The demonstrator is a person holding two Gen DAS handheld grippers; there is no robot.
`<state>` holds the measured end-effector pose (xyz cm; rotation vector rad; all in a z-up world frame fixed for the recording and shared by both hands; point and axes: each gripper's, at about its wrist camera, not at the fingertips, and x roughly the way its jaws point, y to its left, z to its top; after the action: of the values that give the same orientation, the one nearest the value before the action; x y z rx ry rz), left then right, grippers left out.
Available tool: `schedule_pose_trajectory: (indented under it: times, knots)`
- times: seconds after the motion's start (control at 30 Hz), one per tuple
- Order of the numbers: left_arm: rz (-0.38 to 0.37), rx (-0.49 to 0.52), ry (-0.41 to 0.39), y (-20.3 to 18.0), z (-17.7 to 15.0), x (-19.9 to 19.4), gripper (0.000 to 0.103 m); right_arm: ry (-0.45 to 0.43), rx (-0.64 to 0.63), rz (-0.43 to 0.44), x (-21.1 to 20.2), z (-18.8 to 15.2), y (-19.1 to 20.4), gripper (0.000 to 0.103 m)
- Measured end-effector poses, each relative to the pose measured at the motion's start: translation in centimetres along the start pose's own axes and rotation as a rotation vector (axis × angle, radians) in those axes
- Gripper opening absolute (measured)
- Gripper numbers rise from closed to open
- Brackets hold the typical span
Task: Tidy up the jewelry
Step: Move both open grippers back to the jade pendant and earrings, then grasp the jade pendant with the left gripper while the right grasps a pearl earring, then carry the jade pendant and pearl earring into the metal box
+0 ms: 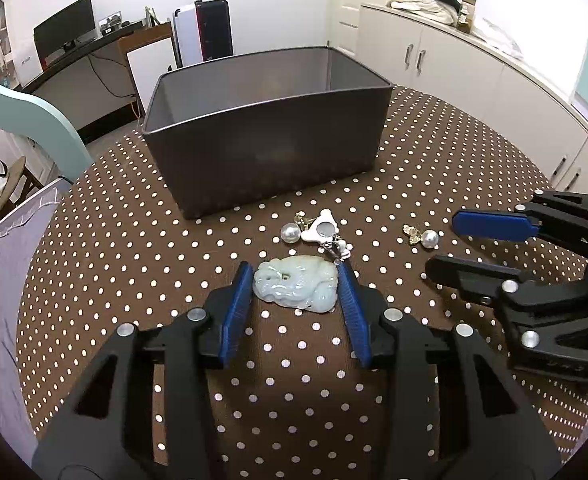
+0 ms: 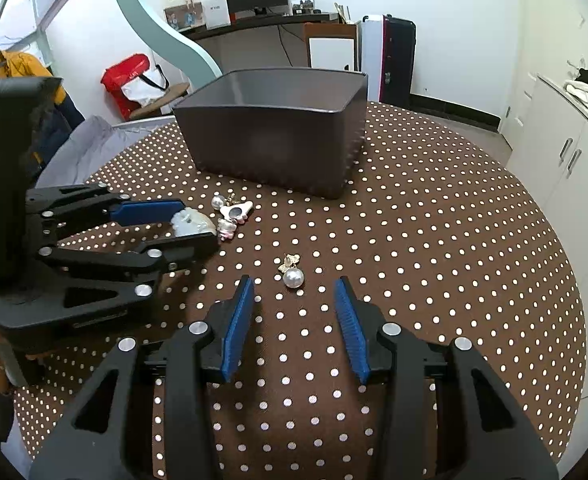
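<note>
A pale green jade carving (image 1: 295, 284) lies on the dotted tablecloth between the open fingers of my left gripper (image 1: 295, 270); the pads stand beside it, and contact cannot be told. It also shows in the right wrist view (image 2: 192, 224). Beyond it lie a pearl earring (image 1: 290, 233), a white triangular charm (image 1: 321, 230) and a small white-pink charm (image 1: 339, 249). A second pearl earring with a gold piece (image 2: 292, 274) lies just ahead of my open, empty right gripper (image 2: 294, 284). A dark grey bin (image 1: 262, 136) stands behind the jewelry.
The round table has a brown white-dotted cloth (image 2: 413, 260). White cabinets (image 1: 473, 72) run along the right. A grey cloth (image 1: 2, 280) hangs at the table's left edge. A desk with a monitor (image 1: 64, 30) stands far behind.
</note>
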<state>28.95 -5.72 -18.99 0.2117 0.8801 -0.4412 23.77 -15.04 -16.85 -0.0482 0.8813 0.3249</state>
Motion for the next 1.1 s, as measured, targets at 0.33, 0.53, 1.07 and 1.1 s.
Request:
schedule_pose_trajectory:
  times: [0.33, 0.53, 1.07, 1.1]
  knots:
    - [-0.027, -0.047, -0.018, 2.1, -0.9, -1.8, 0.043, 0.024, -0.077, -0.063, 1.3, 0.6, 1.2, 0.032]
    - [-0.064, -0.058, -0.054, 3.0, -0.4, -3.5, 0.043, 0.042, -0.143, -0.089, 1.5, 0.8, 1.9, 0.009]
    - [-0.178, -0.149, -0.082, 6.0, 8.4, -3.8, 0.043, -0.157, -0.049, 0.029, -2.8, 9.4, -0.3, 0.009]
    - [-0.179, -0.155, -0.072, 6.1, 8.7, -3.3, 0.043, -0.157, -0.038, 0.039, -2.4, 9.9, -0.5, 0.009]
